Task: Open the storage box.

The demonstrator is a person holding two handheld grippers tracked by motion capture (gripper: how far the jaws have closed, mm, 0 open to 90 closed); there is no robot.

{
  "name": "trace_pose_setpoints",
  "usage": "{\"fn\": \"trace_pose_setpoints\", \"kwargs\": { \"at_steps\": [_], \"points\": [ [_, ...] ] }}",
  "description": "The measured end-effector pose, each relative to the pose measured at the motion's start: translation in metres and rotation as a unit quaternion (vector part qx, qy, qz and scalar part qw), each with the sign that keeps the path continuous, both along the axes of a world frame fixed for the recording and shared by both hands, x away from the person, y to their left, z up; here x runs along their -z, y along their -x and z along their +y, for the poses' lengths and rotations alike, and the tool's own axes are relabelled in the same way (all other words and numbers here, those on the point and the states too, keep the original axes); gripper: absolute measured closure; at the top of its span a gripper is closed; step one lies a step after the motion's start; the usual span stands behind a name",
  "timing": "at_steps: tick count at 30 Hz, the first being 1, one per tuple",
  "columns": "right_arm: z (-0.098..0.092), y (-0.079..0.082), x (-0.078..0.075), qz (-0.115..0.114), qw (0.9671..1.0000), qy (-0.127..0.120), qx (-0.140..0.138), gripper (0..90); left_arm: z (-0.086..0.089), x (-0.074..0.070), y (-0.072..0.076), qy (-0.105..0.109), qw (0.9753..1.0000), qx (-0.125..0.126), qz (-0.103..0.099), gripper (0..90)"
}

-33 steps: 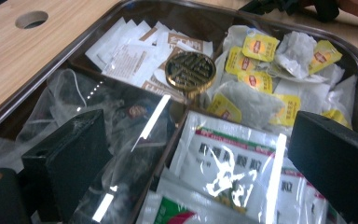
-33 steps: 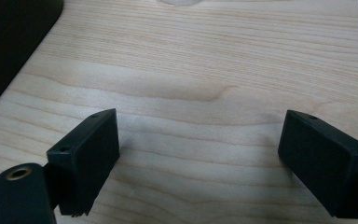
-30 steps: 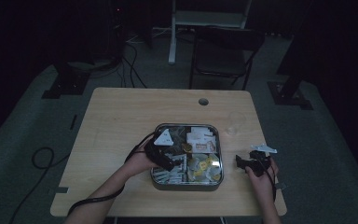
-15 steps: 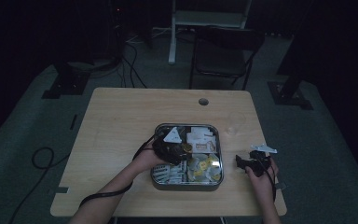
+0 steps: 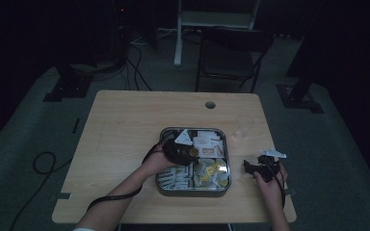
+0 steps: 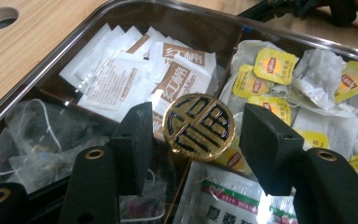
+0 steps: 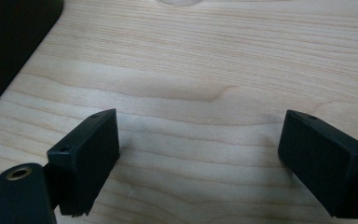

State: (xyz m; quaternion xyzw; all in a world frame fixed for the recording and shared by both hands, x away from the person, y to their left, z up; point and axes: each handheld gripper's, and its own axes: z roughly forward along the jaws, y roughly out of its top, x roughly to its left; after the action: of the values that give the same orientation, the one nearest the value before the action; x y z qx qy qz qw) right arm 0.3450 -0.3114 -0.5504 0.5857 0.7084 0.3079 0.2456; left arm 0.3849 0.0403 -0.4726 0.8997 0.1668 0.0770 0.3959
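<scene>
Dim room, dark floor, wooden table [image 5: 125, 139] with a round cable hole at its 1 o'clock, black chair beyond the far edge. Square metal tray [image 5: 192, 190] sits right of table centre, near the front edge, split into compartments.

Left gripper [image 5: 183, 151] is over the tray's middle, hand [image 5: 156, 163] coming in from 7 o'clock. In the left gripper view the jaws stand apart on either side of a round gold-and-black knob [image 6: 199, 127] at the tray's centre; gaps visible on both sides, not touching it. Nothing held.

Tray contents from that view: white and brown sachets [image 6: 121, 74] at 11 o'clock of the knob, yellow-tagged tea bags [image 6: 298, 70] at 2 o'clock, clear-wrapped bags [image 6: 32, 140] at 9 o'clock, a green-and-white printed packet [image 6: 223, 196] at 6 o'clock.

Right gripper [image 5: 257, 167] rests off the tray at its 3 o'clock, near the table's right edge, well apart from the left one. Right gripper view: jaws wide apart over bare wood, empty.

Faint clear cup [image 5: 243, 127] stands at 1 o'clock of the tray.
</scene>
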Motion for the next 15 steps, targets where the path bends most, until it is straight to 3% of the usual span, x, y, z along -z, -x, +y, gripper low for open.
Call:
{"fn": "trace_pose_setpoints", "kwargs": {
  "at_steps": [6, 12, 15],
  "points": [
    [0.0000, 0.0000, 0.0000, 0.000, 1.0000, 0.000, 0.000, 12.2, -0.0051, 0.0007, 0.0007, -0.005, 1.0000, 0.006, -0.001, 48.5],
    [0.0000, 0.0000, 0.0000, 0.000, 1.0000, 0.000, 0.000, 12.2, -0.0055, 0.0032, -0.0009, -0.009, 0.9999, -0.006, -0.003, 58.6],
    [0.0000, 0.0000, 0.0000, 0.000, 1.0000, 0.000, 0.000, 12.2, -0.0060, 0.0031, -0.0004, -0.010, 0.9999, -0.006, -0.008, 59.1]
  ]
}}
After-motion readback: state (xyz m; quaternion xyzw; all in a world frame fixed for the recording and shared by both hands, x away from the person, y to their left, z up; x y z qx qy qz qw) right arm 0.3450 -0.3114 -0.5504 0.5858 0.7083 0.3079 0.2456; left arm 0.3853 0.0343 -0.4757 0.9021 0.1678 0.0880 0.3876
